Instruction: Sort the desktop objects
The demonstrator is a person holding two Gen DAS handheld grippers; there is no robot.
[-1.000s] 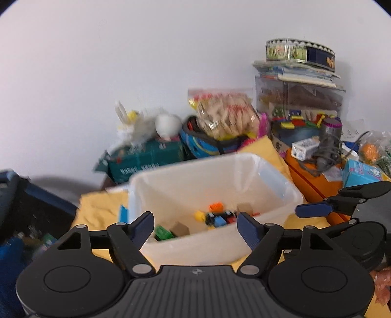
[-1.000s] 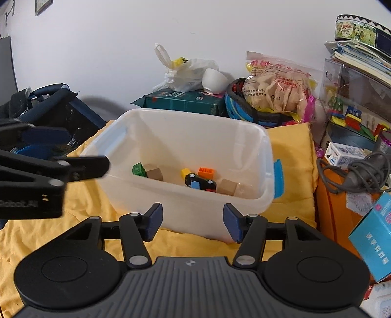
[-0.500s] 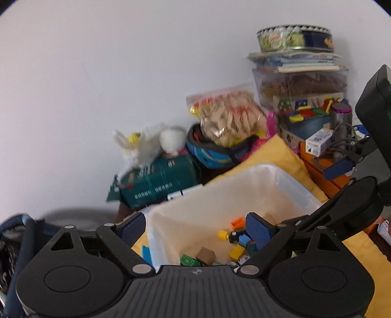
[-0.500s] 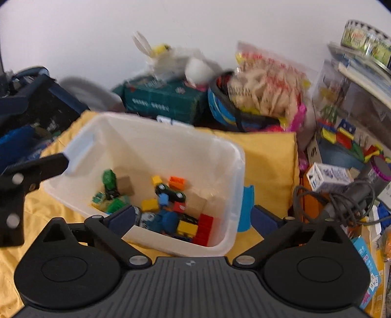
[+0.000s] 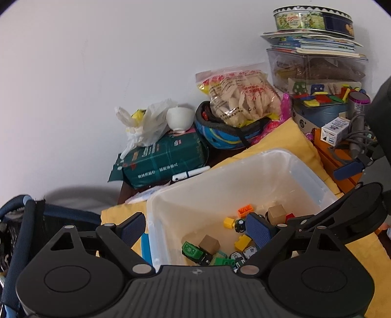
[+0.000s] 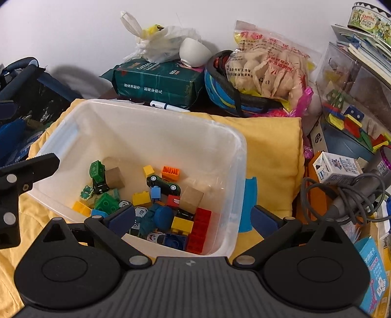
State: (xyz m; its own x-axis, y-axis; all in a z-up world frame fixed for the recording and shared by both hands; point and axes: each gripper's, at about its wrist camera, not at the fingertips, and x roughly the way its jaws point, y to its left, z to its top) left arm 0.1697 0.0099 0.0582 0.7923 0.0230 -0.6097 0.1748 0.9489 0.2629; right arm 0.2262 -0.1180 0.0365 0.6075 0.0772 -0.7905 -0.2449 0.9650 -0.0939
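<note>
A clear plastic bin (image 6: 234, 156) sits on a yellow cloth (image 6: 271, 146) and holds several toy bricks, wooden cubes and a small dark toy car (image 6: 163, 184). My right gripper (image 6: 193, 217) is open and empty above the bin's near right corner. My left gripper (image 5: 195, 230) is open and empty over the bin's (image 5: 303, 171) left side, with the toys (image 5: 207, 244) below it. The right gripper's finger (image 5: 349, 168) shows at the right of the left wrist view. The left gripper's finger (image 6: 29, 166) shows at the left of the right wrist view.
Behind the bin lie a green package (image 6: 156, 83), a white pen (image 6: 168, 107), a white plastic bag (image 6: 158, 41), a white bowl (image 6: 193, 52), a blue helmet (image 6: 227, 90) and a snack bag (image 6: 266, 66). At right are a clear case (image 6: 354, 80), a cookie tin (image 5: 312, 18), a small carton (image 6: 339, 166) and a corded tool (image 6: 352, 195). A dark basket (image 6: 22, 97) stands at left.
Both grippers have risen and tilted down over the bin, so more of the toys inside show. The right gripper's jaws have opened wider.
</note>
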